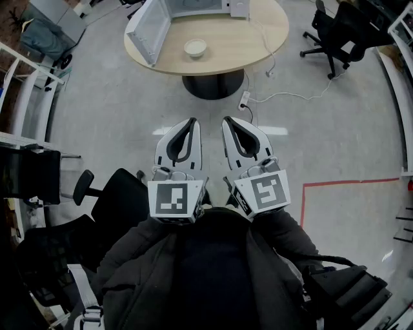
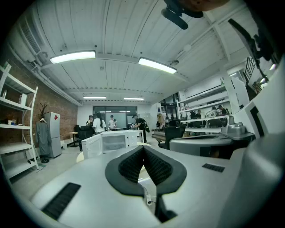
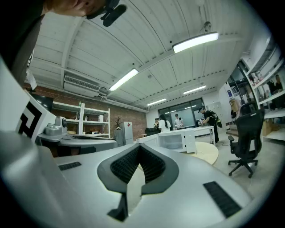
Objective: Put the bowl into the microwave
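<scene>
In the head view, the white bowl sits on the round table at upper centre, beside the open microwave, well apart from the left tongs and right tongs at mid-frame. The left gripper view shows its tongs pressed together, empty, with the microwave far beyond. The right gripper view shows the same.
</scene>
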A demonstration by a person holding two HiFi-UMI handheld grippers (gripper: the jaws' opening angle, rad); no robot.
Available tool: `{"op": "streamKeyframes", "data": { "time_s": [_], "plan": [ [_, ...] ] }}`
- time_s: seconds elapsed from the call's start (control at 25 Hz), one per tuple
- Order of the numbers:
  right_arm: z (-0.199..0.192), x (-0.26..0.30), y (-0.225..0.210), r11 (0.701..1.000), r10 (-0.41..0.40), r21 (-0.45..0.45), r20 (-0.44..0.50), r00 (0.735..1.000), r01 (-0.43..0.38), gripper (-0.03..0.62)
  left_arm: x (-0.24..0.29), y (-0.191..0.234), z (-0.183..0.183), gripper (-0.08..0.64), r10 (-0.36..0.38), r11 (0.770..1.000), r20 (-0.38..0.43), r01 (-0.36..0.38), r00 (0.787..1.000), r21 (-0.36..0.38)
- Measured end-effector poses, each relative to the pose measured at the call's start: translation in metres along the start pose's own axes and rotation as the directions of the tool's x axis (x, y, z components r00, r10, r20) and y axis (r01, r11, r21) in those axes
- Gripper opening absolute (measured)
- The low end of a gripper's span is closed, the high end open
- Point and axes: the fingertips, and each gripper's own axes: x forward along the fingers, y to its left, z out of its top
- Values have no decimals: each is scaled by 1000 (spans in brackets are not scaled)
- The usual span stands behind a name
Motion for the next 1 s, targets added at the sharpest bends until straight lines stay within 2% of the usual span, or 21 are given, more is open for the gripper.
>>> {"op": "streamKeyframes", "data": {
  "time_s": [0.36,0.52,0.72,0.88,1.0],
  "plan": [
    [-2,-13,-4,999,38,13,7,999,-38,6,-6,-17,-4,9,36,999,-13,-36,999,7],
    [-2,-11,-21,994,79,76,9,997,-80,8,4,-26,-4,9,66,997,-40,-65,997,30],
    [-1,-2,-14,988,101,115,39,994,-105,9,-5,-3,-6,9,106,994,-39,-106,994,7],
    [-6,22,-43,987,89,129,23,996,-92,11,19,18,-15,9,131,991,-45,-132,990,-31],
    [-8,46,-55,992,71,107,-12,997,-69,11,40,43,-17,9,138,987,-35,-140,990,-76]
  ]
}}
